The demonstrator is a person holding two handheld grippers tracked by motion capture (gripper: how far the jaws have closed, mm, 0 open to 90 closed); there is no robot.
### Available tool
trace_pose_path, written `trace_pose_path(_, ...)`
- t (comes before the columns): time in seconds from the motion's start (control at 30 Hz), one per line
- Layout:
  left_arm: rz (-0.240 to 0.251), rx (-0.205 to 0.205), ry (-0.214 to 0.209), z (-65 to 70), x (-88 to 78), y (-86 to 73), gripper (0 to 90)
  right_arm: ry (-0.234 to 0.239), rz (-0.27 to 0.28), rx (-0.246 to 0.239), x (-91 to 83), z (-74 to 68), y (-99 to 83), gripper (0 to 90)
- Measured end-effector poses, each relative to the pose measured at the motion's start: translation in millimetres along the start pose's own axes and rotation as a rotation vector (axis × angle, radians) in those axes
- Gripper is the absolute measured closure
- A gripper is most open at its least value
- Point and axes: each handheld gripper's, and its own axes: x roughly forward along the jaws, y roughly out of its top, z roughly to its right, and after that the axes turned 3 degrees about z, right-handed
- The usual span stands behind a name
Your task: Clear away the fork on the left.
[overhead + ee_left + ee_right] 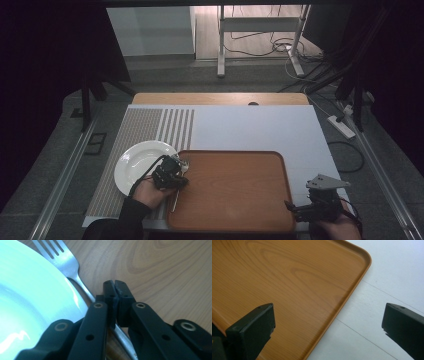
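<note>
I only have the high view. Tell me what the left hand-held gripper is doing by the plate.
Observer: The left hand-held gripper is shut on the handle of a fork, right beside the white plate.
Operator: Report where the tines rest.
Observer: On the wooden tray, pointing away from the gripper, close beside the plate's rim.
Operator: Now check the right hand-held gripper.
Observer: The right hand-held gripper has its jaws wide open over the tray's corner, with nothing between them.

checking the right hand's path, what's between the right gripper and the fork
In the high view, only the bare wooden tray lies between the right gripper and the fork, which the left gripper holds.
</note>
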Motion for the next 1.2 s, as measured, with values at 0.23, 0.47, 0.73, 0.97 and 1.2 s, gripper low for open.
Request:
trace_pose_path(0.23, 0.041, 0.039, 0.025, 4.8, -4.4, 1.2, 78.8, 0.000, -0.001, -0.002, 0.1, -0.1, 0.0, 0.0)
trace_pose_path(0.47, 0.125, 0.052, 0.020, 7.0, -12.8, 2.3, 62.5, 0.000, -0.001, -0.004, 0.1, -0.2, 0.0, 0.0)
trace_pose_path(0.73, 0.231, 0.036, 0.033, 5.7, -19.7, 2.6, 22.4, 0.000, -0.002, -0.003, 0.1, -0.2, 0.1, 0.0)
trace_pose_path(0.97, 0.257, 0.015, 0.047, 2.3, -25.4, 0.0, 0.2, 0.000, -0.001, -0.001, 0.2, 0.0, 0.1, 0.0)
trace_pose_path(1.2, 0.279, 0.009, 0.054, -2.9, -30.3, -6.3, 0.0, 0.000, -0.001, 0.002, 0.1, 0.2, 0.1, 0.0)
